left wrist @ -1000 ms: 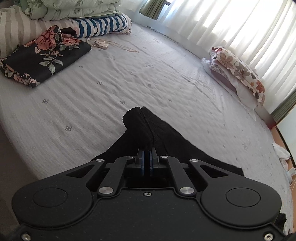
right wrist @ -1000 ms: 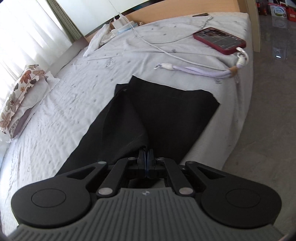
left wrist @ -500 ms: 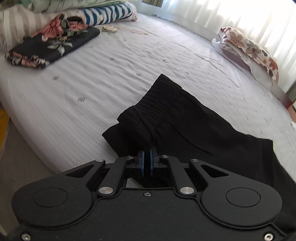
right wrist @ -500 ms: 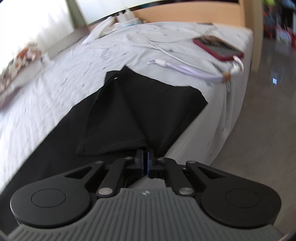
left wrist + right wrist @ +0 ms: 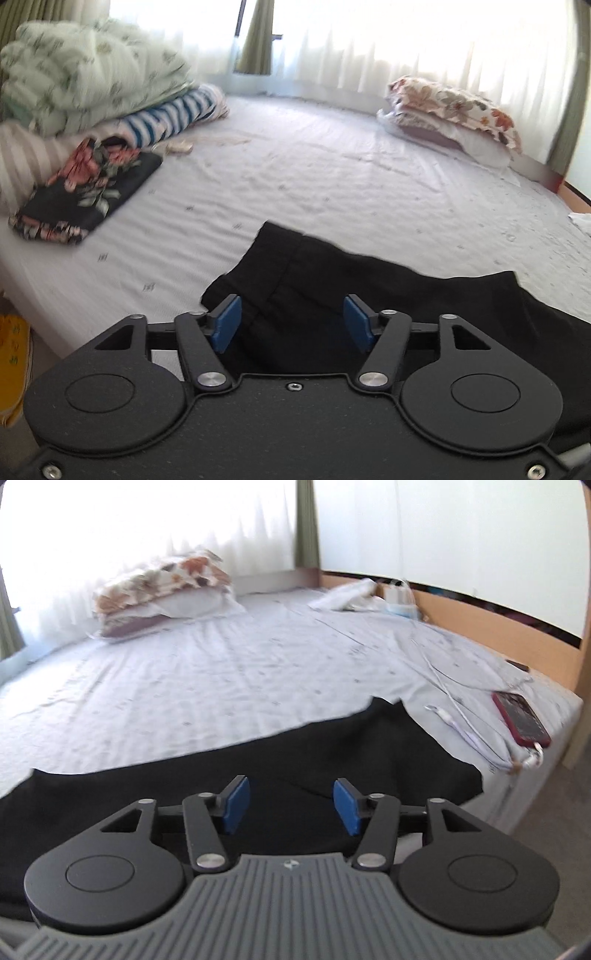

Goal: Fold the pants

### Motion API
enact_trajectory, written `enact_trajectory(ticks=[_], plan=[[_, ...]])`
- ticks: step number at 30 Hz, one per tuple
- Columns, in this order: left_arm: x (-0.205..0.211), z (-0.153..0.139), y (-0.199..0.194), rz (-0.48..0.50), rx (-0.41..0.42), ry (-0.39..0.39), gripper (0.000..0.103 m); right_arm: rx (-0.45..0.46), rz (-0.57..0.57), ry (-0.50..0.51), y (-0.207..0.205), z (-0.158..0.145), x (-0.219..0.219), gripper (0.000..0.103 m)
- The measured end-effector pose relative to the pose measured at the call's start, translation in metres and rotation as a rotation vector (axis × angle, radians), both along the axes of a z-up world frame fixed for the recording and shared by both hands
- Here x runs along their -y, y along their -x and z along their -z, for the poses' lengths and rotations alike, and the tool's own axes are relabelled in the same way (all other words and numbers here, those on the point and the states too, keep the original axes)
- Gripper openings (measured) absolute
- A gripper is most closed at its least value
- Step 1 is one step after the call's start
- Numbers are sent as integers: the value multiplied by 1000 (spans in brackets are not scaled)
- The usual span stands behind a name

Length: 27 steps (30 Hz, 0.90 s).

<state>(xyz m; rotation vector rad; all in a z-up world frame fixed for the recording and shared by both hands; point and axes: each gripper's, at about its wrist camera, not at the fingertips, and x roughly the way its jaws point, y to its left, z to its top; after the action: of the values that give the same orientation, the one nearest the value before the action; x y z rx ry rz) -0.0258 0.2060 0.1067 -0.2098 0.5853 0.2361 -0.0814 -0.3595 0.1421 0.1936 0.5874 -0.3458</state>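
Through my left wrist camera, my left gripper (image 5: 291,323) has just been opening; its two blue fingers (image 5: 226,322) stand wide, pressing nothing. One pair of black pants (image 5: 369,288) lies flat on the bed (image 5: 332,177) beneath them. I count one floral pillow (image 5: 454,107) and one dark floral cloth (image 5: 88,192).

Through my right wrist camera, my right gripper (image 5: 291,805) has likewise just been opening, two fingers (image 5: 236,805) wide, empty, the pants (image 5: 332,746) below. One red phone (image 5: 521,718) lies beside one white cable (image 5: 461,716).
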Motion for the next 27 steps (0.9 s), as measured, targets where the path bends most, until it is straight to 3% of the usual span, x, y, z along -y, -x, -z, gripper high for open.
enact_trajectory(ticks=[6, 13, 17, 22, 24, 27], plan=[[58, -10, 12, 196, 56, -14, 78, 11, -110, 0, 5, -3, -42, 73], [143, 16, 23, 453, -11, 13, 78, -34, -236, 19, 16, 19, -95, 73], [174, 28, 31, 528, -46, 47, 78, -39, -293, -3, 29, 20, -117, 73], [182, 36, 38, 562, -79, 151, 72, -39, -324, -63, 43, 23, -131, 73], [180, 37, 39, 574, -87, 174, 59, -38, -324, -84, 49, 23, -132, 73], [177, 39, 37, 582, -104, 186, 50, -27, -322, -98, 54, 22, -134, 74]])
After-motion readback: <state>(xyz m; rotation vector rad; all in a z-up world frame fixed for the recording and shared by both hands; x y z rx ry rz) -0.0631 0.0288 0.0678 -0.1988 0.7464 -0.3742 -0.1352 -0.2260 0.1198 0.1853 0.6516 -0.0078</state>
